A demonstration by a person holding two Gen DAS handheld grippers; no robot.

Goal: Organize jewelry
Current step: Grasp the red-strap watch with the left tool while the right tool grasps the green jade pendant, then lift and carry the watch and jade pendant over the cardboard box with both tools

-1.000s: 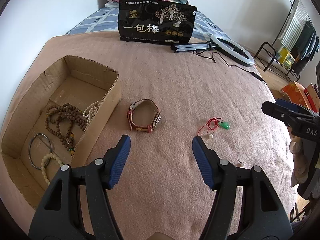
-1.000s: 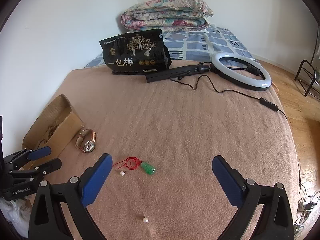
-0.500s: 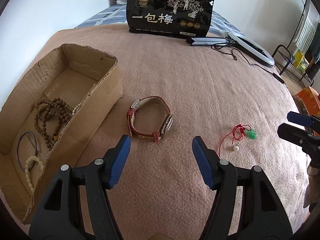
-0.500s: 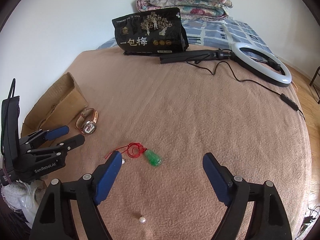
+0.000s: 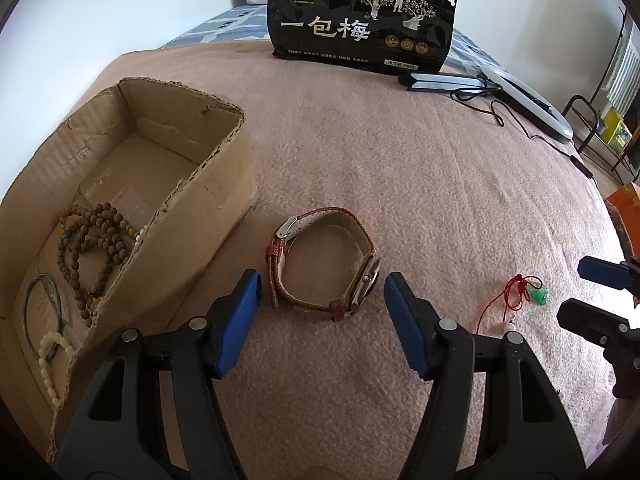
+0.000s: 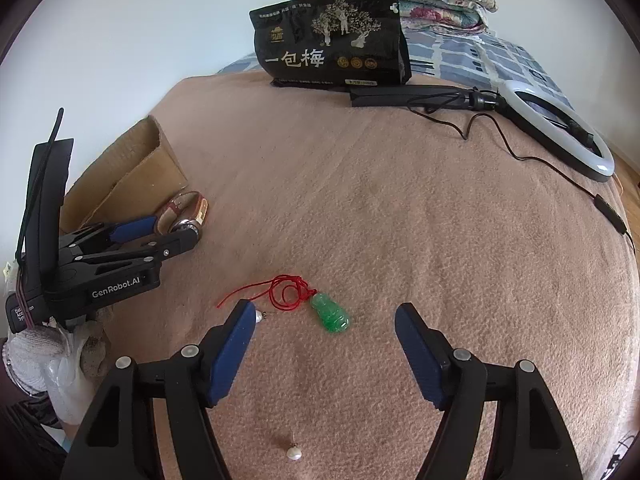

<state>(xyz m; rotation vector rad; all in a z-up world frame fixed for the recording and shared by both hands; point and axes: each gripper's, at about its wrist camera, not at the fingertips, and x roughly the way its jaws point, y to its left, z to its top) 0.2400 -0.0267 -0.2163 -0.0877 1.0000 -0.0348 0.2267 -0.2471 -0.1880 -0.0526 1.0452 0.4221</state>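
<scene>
A pink blanket covers the bed. The left tool, fingers apart, straddles the watch lying just right of the cardboard box. The right tool, also apart, brackets the jade pendant. Closing off-centre could make the looped watch strap roll free, or snag the red cord.

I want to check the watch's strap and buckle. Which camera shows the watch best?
The left wrist view: the watch lies whole between the open left gripper's fingers, buckle, strap and case visible. In the right wrist view it is small, partly hidden behind the left gripper, beside the cardboard box.
</scene>
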